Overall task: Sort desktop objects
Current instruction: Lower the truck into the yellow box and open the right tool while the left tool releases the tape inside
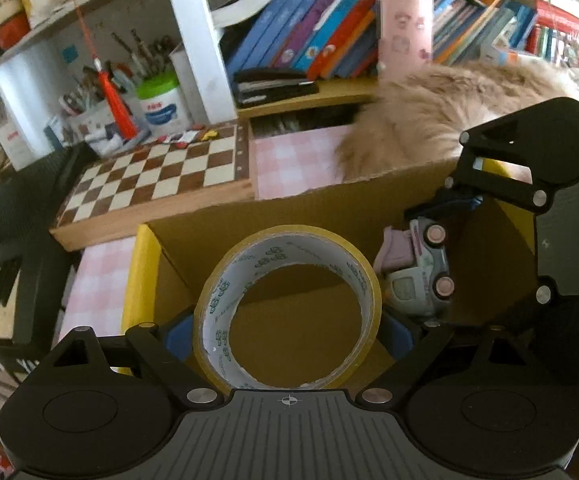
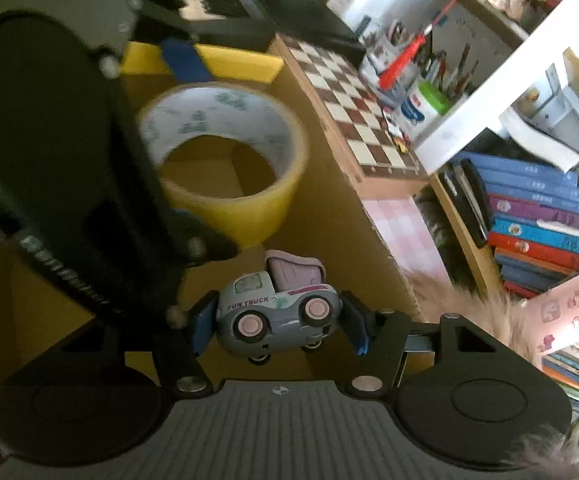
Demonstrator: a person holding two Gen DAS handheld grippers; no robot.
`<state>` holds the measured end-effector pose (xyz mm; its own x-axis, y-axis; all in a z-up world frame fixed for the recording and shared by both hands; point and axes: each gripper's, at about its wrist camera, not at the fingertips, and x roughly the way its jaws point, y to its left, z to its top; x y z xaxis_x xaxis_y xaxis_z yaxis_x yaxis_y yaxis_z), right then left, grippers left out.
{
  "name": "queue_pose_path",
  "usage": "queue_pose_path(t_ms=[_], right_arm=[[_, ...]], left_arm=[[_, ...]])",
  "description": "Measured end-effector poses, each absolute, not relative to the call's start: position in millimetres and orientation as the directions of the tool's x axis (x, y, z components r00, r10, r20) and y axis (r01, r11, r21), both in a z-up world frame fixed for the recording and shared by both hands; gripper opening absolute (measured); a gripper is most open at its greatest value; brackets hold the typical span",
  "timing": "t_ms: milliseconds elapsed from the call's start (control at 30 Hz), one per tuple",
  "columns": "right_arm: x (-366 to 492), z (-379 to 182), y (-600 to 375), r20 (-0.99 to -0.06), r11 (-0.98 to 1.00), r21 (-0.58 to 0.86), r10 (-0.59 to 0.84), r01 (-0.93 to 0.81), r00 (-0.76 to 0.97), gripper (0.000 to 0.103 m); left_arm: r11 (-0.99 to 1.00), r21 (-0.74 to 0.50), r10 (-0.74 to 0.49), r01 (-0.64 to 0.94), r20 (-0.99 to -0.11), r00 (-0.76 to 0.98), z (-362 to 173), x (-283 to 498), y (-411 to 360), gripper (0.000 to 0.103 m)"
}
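— Where's the tape roll (image 1: 287, 308)?
— Over the cardboard box (image 1: 329, 208), clamped in the left gripper's (image 1: 287, 334) jaws, its hole facing the camera.
— And the toy truck (image 2: 275, 306)?
— Beside it, above the same box, gripped nose-to-tail across the right gripper's (image 2: 277, 326) jaws, cab leftward.

Left gripper (image 1: 287, 334) pointed steeply downward, blue pads (image 1: 177, 336) clamped on either side of something wide, so jaws stood well apart but gripping. Right gripper (image 2: 279, 322) also tipped down, rolled over sideways relative to the left one, blue pads (image 2: 203, 322) pinching something small between them at a middling spread. Both grippers hung close together, the right one's black body crowding in at the left one's right side.
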<state>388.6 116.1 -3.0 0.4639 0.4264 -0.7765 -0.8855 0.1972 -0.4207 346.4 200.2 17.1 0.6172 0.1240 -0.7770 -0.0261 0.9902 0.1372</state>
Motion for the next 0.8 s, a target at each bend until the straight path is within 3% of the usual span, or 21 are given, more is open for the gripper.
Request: queue_pose_path(t_ms=[333,400,500,800], right_arm=[[387.5,-13.6,133.8,-0.822,0.098,-0.444,0.352,-0.891,0.448,0.060],[387.5,-14.3,135.2,-0.822,0.102,-0.440,0.356,-0.892,0.445,0.071],[385.9,-11.0,133.1,-0.813,0.112,-0.435,0.378,-0.893,0.443,0.087],[379.2,24.8,103.1,-0.732,0.239,-0.435,0.468,-0.868,0.495,0.087]], left_arm=[[0.991,0.120,0.129,-0.054,-0.802,0.583,12.0,351.4,205.3,0.093],[0.989,0.134,0.144,-0.061,-0.798,0.586,11.9,351.1,203.7,0.093],[0.985,0.153,0.168,-0.080,-0.745,0.646,19.0,342.0,201.6,0.099],[0.978,0.194,0.174,-0.074,-0.567,0.805,63.9,303.0,185.2,0.102]])
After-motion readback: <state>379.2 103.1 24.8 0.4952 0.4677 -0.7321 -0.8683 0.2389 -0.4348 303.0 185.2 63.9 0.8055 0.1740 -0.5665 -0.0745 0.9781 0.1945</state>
